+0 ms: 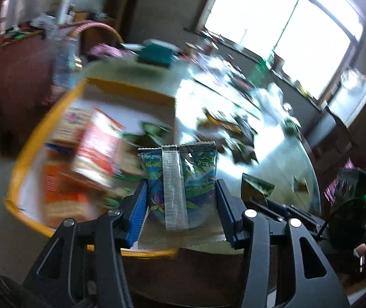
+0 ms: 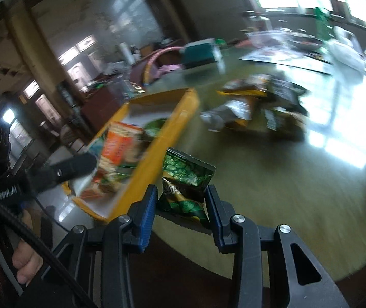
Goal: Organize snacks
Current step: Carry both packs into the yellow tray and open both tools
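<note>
My left gripper [image 1: 181,195] is shut on a blue-green snack packet [image 1: 180,182] with a silver seam, held above the near right corner of the yellow-rimmed box [image 1: 41,133]. My right gripper [image 2: 180,200] is shut on a green and black snack packet [image 2: 185,182], held beside the box's right wall [image 2: 154,159]. The box holds an orange-red cracker pack [image 2: 118,151], also seen in the left wrist view [image 1: 98,143], and other packs. A pile of loose packets [image 2: 262,102] lies on the table, and also shows in the left wrist view [image 1: 234,133].
The round glass table [image 2: 272,184] has its near edge just under both grippers. A teal box [image 2: 201,51] stands at the table's far side. Papers and clutter [image 2: 285,51] lie at the back near the bright window. The left gripper's body [image 2: 54,172] shows at the left.
</note>
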A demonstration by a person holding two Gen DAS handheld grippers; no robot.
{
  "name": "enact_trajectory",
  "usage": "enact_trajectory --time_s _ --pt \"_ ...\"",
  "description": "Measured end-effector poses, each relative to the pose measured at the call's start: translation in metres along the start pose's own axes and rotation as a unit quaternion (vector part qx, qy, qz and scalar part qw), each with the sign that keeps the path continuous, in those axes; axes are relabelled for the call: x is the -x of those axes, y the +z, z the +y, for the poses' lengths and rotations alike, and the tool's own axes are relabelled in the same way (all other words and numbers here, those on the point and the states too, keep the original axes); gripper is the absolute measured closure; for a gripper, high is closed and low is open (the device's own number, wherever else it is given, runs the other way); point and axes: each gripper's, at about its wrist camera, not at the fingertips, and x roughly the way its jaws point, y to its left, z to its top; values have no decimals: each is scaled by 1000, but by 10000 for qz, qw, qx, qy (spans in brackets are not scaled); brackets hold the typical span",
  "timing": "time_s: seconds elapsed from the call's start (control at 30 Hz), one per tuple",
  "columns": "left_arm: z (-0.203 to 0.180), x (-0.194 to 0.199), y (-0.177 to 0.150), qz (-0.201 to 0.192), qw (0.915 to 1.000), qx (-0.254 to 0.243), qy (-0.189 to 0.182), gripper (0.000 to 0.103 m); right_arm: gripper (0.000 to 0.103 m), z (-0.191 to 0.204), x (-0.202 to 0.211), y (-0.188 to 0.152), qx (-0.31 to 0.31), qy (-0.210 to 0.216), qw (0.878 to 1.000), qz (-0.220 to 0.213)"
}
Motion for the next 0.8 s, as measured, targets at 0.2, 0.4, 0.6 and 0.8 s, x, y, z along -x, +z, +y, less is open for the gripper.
enact_trajectory --time_s 0.2,0.4,0.6,0.8 --pt "56 23 9 -347 9967 463 570 51 65 45 -42 21 321 572 9974 285" --pt "103 14 6 -239 9913 842 988 51 65 74 -84 31 607 611 9947 561" --pt "126 -8 -3 58 9885 1035 1103 51 65 78 -110 33 633 370 9944 766" --pt "127 -22 -5 106 9871 882 1331 50 65 78 -116 35 649 309 9941 811"
